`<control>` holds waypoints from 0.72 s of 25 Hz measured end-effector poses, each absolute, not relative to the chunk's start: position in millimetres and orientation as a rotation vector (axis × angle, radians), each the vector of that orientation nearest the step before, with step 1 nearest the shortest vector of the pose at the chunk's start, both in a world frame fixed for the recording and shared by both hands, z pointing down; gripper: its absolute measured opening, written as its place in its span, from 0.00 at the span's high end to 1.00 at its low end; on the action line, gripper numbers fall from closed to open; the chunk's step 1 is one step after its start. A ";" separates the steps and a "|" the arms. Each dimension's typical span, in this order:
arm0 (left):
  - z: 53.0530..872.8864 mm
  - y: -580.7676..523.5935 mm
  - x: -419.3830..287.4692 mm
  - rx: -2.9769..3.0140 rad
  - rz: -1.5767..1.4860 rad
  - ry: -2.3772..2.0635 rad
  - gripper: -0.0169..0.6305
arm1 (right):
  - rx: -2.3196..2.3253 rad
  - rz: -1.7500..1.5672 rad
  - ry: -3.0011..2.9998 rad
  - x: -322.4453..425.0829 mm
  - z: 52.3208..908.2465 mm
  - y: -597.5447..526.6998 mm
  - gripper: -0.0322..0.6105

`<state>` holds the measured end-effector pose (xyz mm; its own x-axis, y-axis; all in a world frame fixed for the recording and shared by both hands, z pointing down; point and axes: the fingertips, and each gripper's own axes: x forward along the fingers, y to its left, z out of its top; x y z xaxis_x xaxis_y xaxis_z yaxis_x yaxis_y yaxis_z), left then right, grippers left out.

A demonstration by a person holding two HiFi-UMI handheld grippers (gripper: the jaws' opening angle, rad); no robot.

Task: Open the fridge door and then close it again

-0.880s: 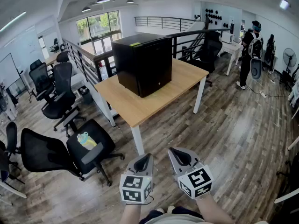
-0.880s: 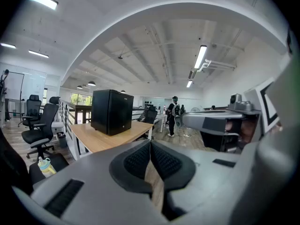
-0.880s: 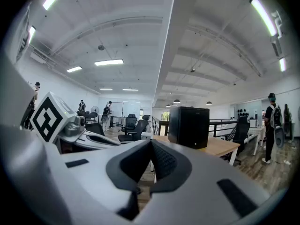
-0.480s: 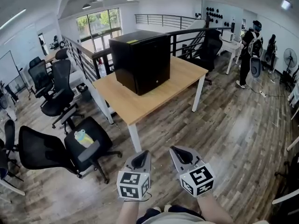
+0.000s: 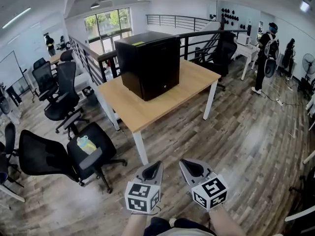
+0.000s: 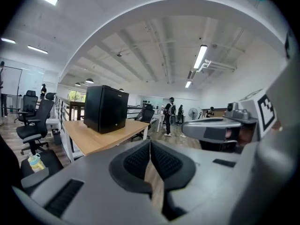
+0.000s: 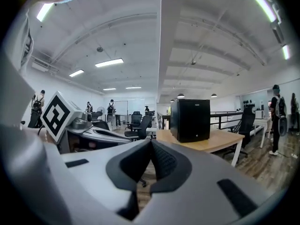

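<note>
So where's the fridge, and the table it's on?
fridge [image 5: 161, 68], head view, on its black front side.
table [image 5: 142, 113], head view, on the bare wooden top before the fridge.

The fridge [image 5: 150, 63] is black. The worktop [image 5: 142, 112] is light wood with white legs [image 5: 140, 149]. The floor [image 5: 246, 141] has grey-brown planks. The chairs [image 5: 49, 156] are black. The left tongs [image 5: 155, 166] and the right tongs [image 5: 185, 164] are grey, with black ribbed pads [image 6: 138, 161] and white cubes [image 5: 142, 196] bearing black square marks.

Closed black fridge [image 5: 150, 65] on wooden table [image 5: 147, 111], left tongs [image 5: 153, 166] and right tongs [image 5: 186, 164] side by side, well apart from it
</note>
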<state>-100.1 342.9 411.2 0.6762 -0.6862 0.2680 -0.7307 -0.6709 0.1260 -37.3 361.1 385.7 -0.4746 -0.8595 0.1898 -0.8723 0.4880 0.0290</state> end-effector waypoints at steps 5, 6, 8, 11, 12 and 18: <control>445.2 346.6 -91.9 2.618 0.401 -1.130 0.96 | 1.449 0.205 -2.500 -19.8 420.2 364.6 0.95; 450.8 343.1 -91.0 2.588 0.415 -1.134 0.96 | 1.454 0.236 -2.476 -14.0 426.8 360.4 0.95; 463.4 334.6 -94.2 2.534 0.466 -1.153 0.96 | 1.473 0.285 -2.429 -6.0 437.8 348.2 0.95; 484.0 314.5 -104.0 2.463 0.514 -1.178 0.96 | 1.518 0.302 -2.382 0.7 447.4 324.2 0.95; 489.2 305.3 -105.3 2.446 0.508 -1.175 0.96 | 1.527 0.301 -2.376 2.3 450.1 314.7 0.95; 482.1 204.8 -103.6 2.445 0.466 -1.164 0.96 | 1.532 0.277 -2.385 -2.2 445.1 216.5 0.95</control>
